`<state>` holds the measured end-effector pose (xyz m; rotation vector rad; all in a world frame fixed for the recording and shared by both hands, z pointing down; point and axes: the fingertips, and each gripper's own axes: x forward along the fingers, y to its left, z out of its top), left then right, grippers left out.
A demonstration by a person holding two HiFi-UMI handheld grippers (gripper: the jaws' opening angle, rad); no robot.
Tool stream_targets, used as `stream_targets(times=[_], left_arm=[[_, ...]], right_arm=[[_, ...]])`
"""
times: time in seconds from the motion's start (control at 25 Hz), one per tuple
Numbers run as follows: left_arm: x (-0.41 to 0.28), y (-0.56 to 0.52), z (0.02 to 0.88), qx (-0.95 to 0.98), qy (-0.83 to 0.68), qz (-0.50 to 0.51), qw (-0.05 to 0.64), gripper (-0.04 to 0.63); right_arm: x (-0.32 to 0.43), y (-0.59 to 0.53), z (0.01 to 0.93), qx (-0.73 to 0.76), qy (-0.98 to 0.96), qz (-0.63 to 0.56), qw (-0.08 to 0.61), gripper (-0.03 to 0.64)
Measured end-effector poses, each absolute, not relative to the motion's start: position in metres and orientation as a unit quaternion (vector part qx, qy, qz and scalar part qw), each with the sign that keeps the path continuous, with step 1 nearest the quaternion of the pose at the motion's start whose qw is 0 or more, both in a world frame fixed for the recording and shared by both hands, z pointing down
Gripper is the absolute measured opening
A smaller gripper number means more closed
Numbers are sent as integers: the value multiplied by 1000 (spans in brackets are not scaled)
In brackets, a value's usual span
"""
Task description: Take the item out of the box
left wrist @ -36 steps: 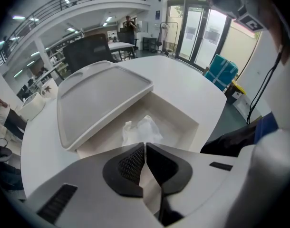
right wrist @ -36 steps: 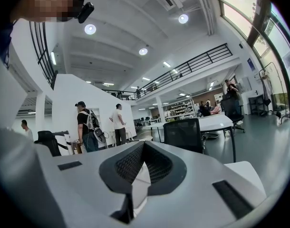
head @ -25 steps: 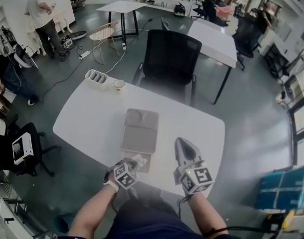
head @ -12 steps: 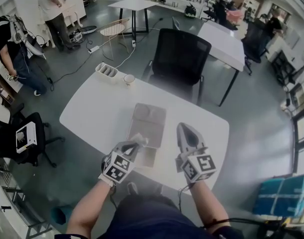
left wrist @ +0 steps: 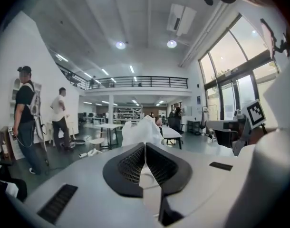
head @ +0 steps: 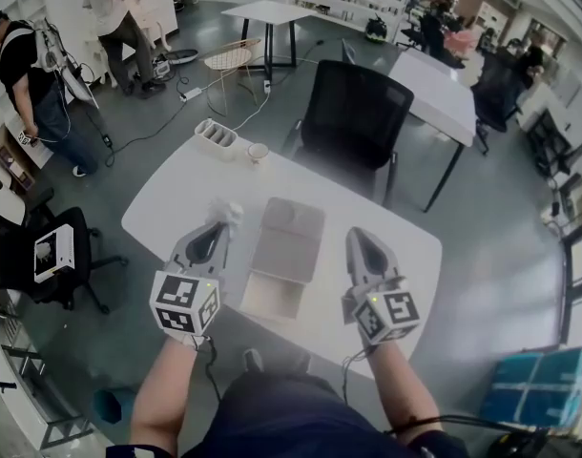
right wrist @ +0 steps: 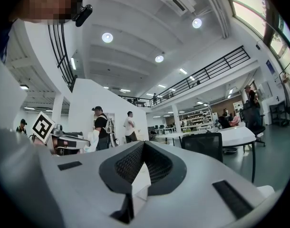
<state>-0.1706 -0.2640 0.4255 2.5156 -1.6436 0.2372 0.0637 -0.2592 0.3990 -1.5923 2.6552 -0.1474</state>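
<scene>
Since your left claw is clamped on the white crumpled item and holds it in the air to the left of the box, clear of its rim, the main step looks done: the item is out. The box lies on the white table between your two hands. Its near end looks open, and I can make out nothing else inside, though the head view is too coarse to be sure. What is left, as I judge it, is only to set the item down on the table and let go. Your right claw hovers to the right of the box with its jaws together and nothing between them. The head view gives you the layout, item against box and table, but not the grip itself. The left gripper view shows the grip: the ribbed pads are pinched on a fold of the item while the rest puffs up beyond the tips. The right gripper view shows its own closed, empty jaws and, off to the left, your other gripper carrying the white item. Neither gripper view shows the box.
</scene>
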Motion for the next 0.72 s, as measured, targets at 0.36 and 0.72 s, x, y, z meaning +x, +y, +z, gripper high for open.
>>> stream_targets(times=[0.36, 0.72], left_arm=[[-211, -250, 377, 801, -598, 16, 24, 37], [-225, -248, 354, 787, -617, -8, -5, 37]], right_arm=[[65, -264, 385, -515, 856, -34, 37, 8], [64, -267, 374, -517, 854, -23, 49, 8]])
